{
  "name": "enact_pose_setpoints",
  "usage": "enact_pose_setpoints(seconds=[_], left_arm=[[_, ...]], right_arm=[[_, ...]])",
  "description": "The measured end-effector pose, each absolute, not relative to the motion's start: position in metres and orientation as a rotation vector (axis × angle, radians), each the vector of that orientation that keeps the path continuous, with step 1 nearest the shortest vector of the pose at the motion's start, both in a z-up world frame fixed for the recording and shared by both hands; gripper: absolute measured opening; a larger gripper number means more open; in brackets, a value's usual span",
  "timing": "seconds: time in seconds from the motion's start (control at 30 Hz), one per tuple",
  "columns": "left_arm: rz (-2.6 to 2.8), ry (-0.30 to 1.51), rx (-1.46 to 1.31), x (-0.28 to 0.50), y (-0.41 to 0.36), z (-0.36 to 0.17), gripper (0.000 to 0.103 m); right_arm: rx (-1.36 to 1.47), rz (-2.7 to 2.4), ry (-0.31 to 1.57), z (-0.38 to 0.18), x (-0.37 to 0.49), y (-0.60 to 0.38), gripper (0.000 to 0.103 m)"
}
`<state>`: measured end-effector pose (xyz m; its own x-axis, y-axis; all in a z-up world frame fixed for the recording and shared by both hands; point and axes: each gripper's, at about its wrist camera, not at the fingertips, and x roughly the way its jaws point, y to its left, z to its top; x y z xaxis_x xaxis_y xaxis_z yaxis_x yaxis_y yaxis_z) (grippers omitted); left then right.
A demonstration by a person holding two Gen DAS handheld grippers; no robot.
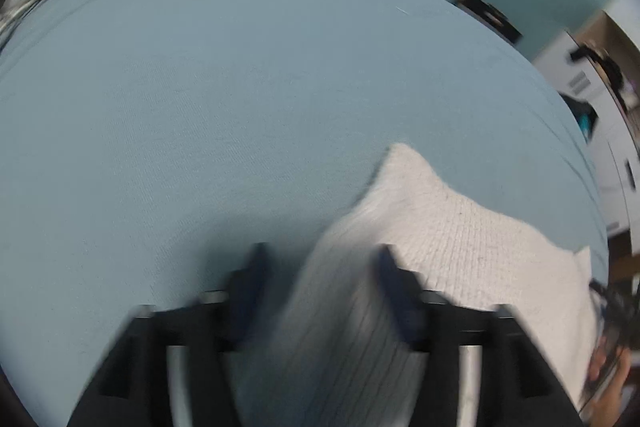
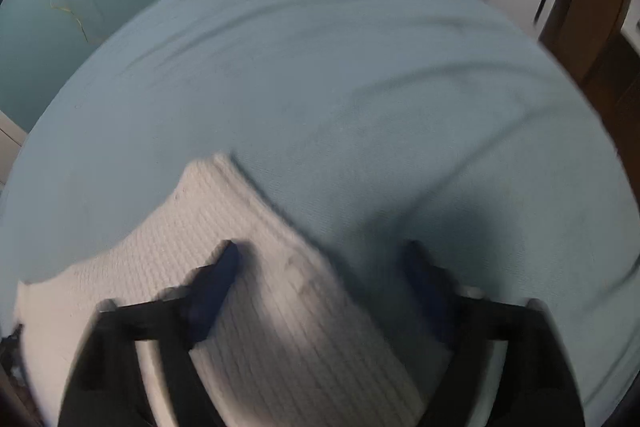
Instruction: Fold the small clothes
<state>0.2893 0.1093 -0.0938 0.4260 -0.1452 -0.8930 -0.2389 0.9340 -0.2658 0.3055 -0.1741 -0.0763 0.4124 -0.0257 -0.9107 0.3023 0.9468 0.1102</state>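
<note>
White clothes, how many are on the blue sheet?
1. The white knit cloth lies on the blue sheet, below both open grippers; the right wrist view shows the same piece. More may hide outside the frames.

The white garment (image 2: 248,267) is ribbed knit cloth, matt and rough; the blue sheet (image 1: 240,87) is smooth, matt jersey; the gripper fingers (image 1: 256,279) look like dull dark plastic, though blurred

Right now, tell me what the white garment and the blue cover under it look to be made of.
White garment: looks like a ribbed or waffle knit, probably cotton, matte; raised rows run across it. Blue cover: seems a fine jersey-like fabric, matte, with soft wrinkles near its far edge. Blur leaves the exact fibres open.
</note>
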Motion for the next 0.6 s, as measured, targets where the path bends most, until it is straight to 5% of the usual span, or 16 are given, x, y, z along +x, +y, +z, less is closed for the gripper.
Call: enact_pose_setpoints(seconds=[0.1,0.33,0.6], left_arm=[[0.085,1.038,-0.303,0.266,0.106,-0.051,0.086],[0.099,1.048,0.068,0.180,0.042,0.020,0.088],[0.002,1.221,-0.012,0.112,-0.003,-0.006,0.089]], right_arm=[[0.242,-0.163,1.051,-0.044,0.274,-0.173,0.083],[0.234,0.013,1.115,0.014,0.165,-0.153,0.083],[0.149,-0.028,1.035,0.024,0.061,-0.138,0.083]])
